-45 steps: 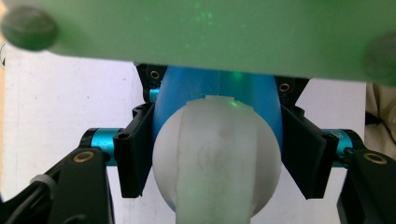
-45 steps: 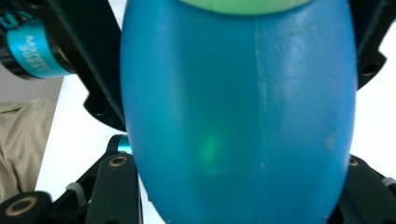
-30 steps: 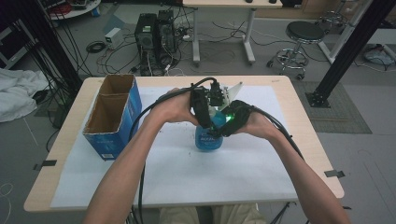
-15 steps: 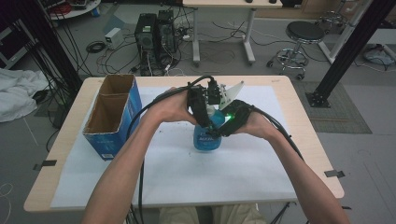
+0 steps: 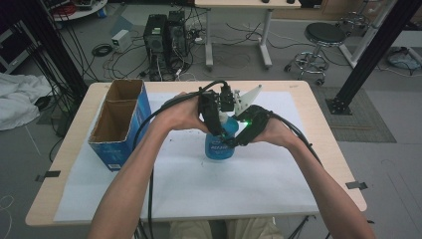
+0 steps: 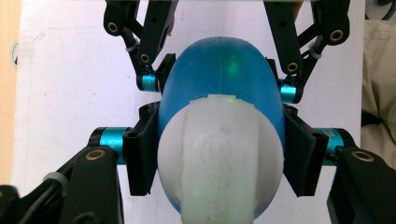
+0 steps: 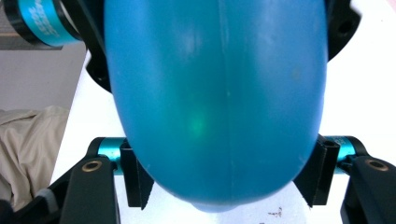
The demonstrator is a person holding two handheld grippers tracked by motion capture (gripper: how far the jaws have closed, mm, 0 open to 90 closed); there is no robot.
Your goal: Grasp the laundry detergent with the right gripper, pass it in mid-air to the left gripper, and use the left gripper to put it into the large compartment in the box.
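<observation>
Cables, computer towers and a stool crowd the floor behind a wooden table laid with white paper. At its left stands an open cardboard box. Mid-table, a blue bottle with a white cap stands upright. The left gripper clamps its upper part from above; the right gripper squeezes its body from the side.

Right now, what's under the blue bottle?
The blue bottle stands on the white sheet covering the wooden table. Its own base hides the contact patch. Both grippers, left and right, clamp it.
</observation>
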